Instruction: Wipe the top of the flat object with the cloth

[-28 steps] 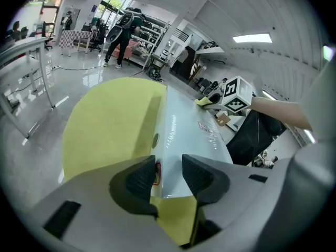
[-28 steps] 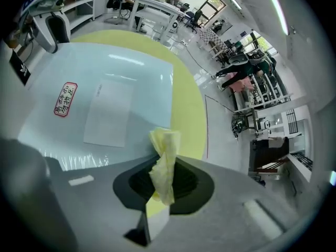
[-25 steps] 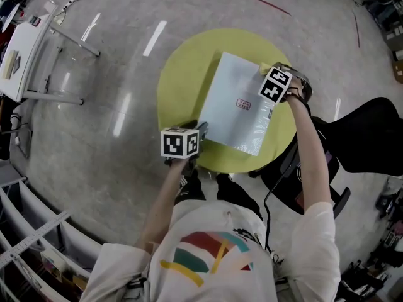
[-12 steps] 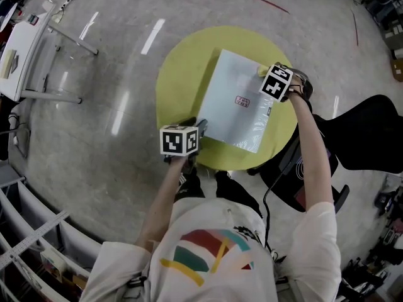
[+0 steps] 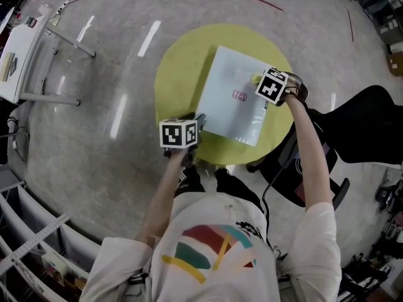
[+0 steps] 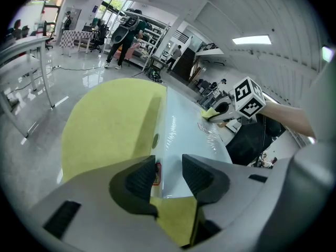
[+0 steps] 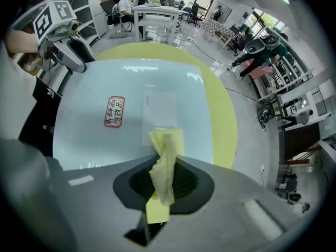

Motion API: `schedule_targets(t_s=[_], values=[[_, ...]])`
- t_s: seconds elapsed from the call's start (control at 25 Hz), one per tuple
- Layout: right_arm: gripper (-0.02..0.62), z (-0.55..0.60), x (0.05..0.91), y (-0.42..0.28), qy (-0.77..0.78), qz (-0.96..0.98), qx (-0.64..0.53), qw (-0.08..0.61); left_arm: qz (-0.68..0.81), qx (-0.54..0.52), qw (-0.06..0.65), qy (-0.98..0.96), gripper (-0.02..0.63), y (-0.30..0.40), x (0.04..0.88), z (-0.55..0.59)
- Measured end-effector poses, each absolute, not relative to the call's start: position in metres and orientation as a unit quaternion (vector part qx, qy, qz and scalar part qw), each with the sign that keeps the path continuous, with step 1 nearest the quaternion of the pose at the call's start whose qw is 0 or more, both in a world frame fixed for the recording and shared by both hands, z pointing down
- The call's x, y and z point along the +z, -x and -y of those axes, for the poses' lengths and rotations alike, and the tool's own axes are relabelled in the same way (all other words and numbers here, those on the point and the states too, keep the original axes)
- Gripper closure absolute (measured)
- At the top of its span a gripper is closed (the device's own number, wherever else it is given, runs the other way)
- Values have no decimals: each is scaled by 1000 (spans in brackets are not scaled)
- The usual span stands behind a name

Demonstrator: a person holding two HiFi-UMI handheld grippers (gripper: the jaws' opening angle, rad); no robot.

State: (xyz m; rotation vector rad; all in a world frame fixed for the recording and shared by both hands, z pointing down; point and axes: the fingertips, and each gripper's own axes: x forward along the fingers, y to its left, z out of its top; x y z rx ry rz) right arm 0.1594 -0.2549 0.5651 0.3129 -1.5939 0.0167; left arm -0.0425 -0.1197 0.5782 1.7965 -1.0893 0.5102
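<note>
red label (image 7: 114, 111) on flat object (image 7: 89, 88), characters unreadable

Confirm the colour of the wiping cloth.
Pale yellow cloth; right gripper view shows it best.

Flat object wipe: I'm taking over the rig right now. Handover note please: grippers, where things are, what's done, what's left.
Left gripper: jaws apart at the near corner of the pale blue, plastic-wrapped flat object, not clamped on it.
Right gripper: shut on the crumpled yellow cloth, pointing steeply down, cloth at the object's top near its right edge in the head view.
The object lies on the round yellow-green table.
Done: cloth gripped and brought to the surface; nothing shows how much is wiped.
Left: probably sweep across the red label and the rest of the top.
</note>
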Motion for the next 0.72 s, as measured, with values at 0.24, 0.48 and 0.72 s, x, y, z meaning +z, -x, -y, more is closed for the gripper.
schedule_targets(t_s=[0.24,0.48,0.72], values=[[568,230,566,-157,-132,717,34,684,441,207,471,-735,440,42,578,119],[569,211,563,-157,-147,718,81,676,440,203,470,-737,440,43,577,122],[569,173,566,-156,-129,714,142,674,437,203,470,-739,440,43,578,120]])
